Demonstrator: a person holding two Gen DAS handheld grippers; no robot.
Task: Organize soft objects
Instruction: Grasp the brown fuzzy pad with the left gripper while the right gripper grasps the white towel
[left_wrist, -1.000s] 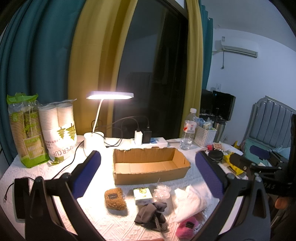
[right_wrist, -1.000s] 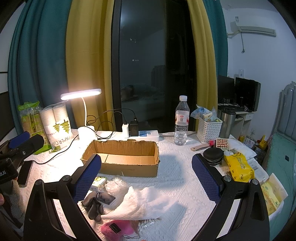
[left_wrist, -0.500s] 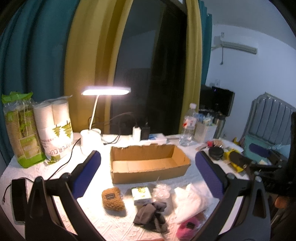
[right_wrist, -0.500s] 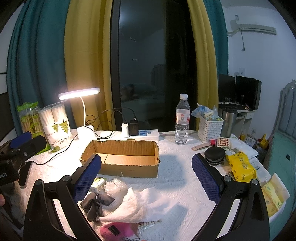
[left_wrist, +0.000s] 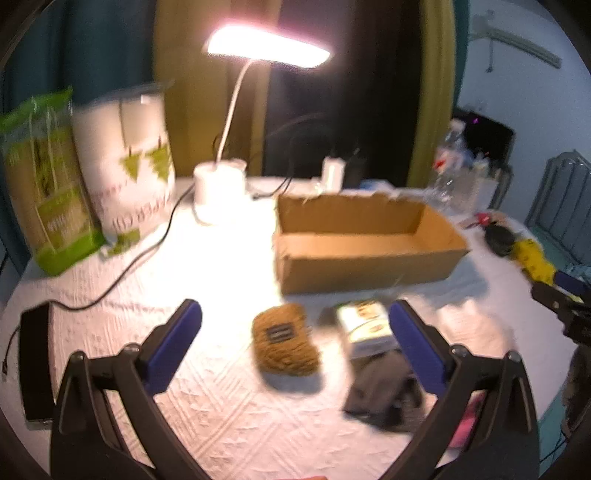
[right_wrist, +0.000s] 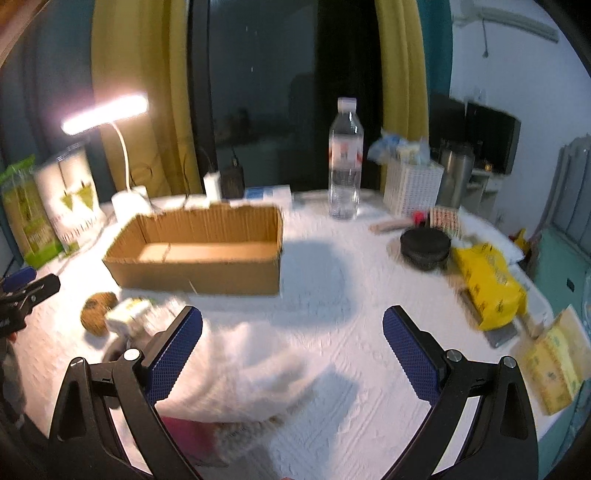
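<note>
An open cardboard box (left_wrist: 365, 243) sits mid-table; it also shows in the right wrist view (right_wrist: 199, 251). In front of it lie a brown fuzzy pouch (left_wrist: 284, 341), a small yellow-white packet (left_wrist: 367, 328), a dark grey cloth (left_wrist: 384, 391) and a pink item (left_wrist: 467, 424). My left gripper (left_wrist: 295, 332) is open just above the brown pouch. My right gripper (right_wrist: 291, 343) is open above a white cloth (right_wrist: 243, 373), with the pink item (right_wrist: 188, 432) under its edge. Both views are motion-blurred.
A lit desk lamp (left_wrist: 221, 184) and paper-cup packs (left_wrist: 125, 166) stand back left with a cable. A water bottle (right_wrist: 345, 155), white basket (right_wrist: 412, 188), black round case (right_wrist: 424, 245) and yellow packs (right_wrist: 487, 284) sit to the right. A black device (left_wrist: 35, 365) lies near left.
Both grippers have moved forward and down toward the soft items; the pouch and cloth now loom larger between the fingers. Nothing has been taken hold of.
</note>
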